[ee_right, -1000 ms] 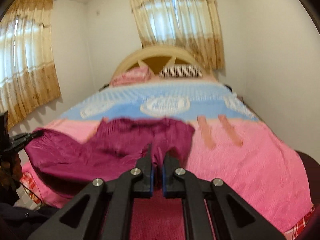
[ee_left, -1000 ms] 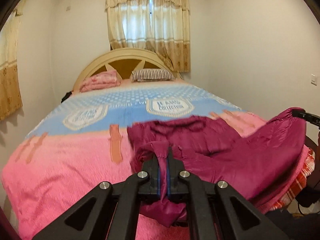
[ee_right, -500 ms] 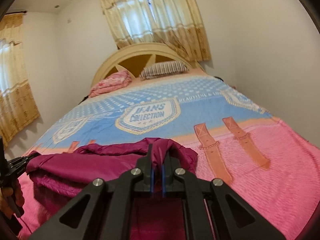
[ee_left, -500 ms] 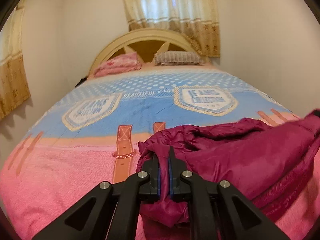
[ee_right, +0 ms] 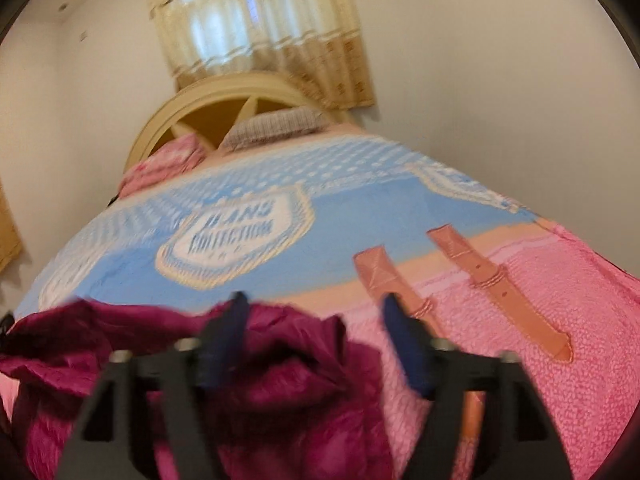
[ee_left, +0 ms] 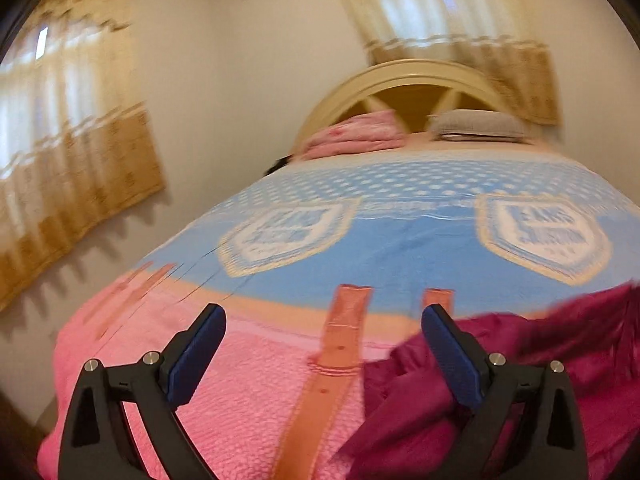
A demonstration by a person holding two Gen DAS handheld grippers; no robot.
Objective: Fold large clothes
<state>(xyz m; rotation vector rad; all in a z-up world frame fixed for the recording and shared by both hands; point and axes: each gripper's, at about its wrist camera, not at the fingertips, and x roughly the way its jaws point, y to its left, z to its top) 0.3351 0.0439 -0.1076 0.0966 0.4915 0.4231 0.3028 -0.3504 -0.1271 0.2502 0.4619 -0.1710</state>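
Maroon garment [ee_left: 520, 368] lies crumpled on pink-and-blue bedspread [ee_left: 248, 392]. Left gripper [ee_left: 322, 322] and right gripper [ee_right: 314, 312] jaws just opened, both spread, pinching nothing.

A magenta garment [ee_left: 500, 380] of shiny, crinkled fabric lies crumpled on the pink end of the bedspread [ee_left: 248, 392], near the bed's foot. It is bunched in loose folds and ridges rather than flat. In the right wrist view the same garment [ee_right: 276, 384] heaps up just short of the bedspread's blue half.
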